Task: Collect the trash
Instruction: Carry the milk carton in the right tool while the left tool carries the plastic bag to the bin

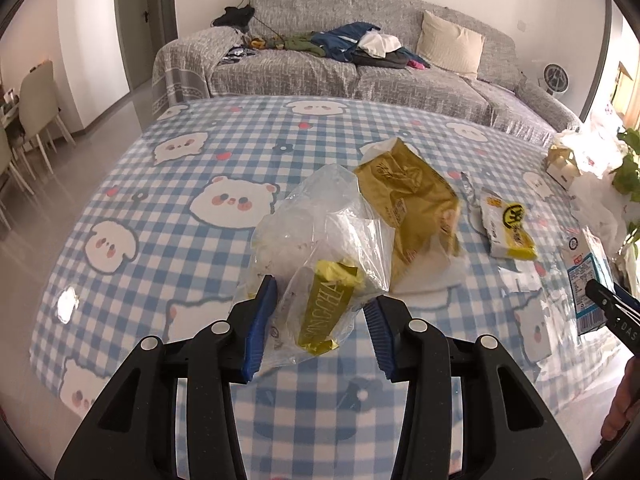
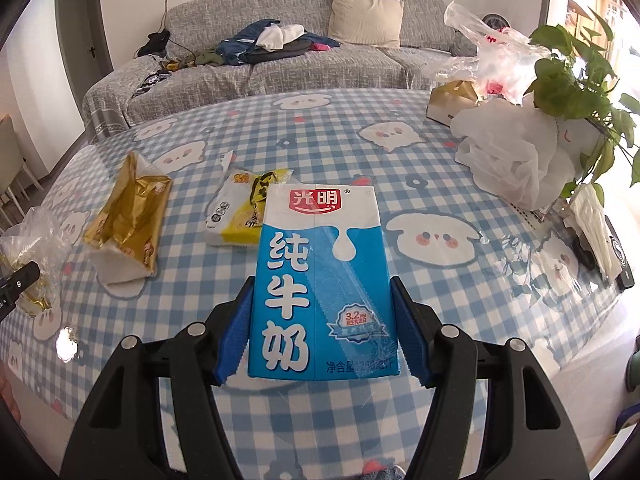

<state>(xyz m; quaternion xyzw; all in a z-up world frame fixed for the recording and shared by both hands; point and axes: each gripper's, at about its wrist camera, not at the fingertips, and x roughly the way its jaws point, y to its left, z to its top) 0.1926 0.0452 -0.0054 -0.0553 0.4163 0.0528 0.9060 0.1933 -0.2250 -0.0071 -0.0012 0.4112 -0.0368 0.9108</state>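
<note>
My left tongs (image 1: 320, 312) grip a clear plastic bag (image 1: 320, 240); my right tongs (image 2: 322, 328) clamp the milk carton (image 2: 320, 280) above the table (image 2: 440, 280).

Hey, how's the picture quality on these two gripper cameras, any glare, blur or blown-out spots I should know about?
Left wrist view: strong fisheye bending, a white glare spot on the glossy tablecloth, the golden wrapper slightly motion-blurred, and the right edge by the plant blown out. Right wrist view: same curvature, the milk carton sharp between the fingers, a glare spot at lower left, and window light overexposing the plastic bags.
</note>
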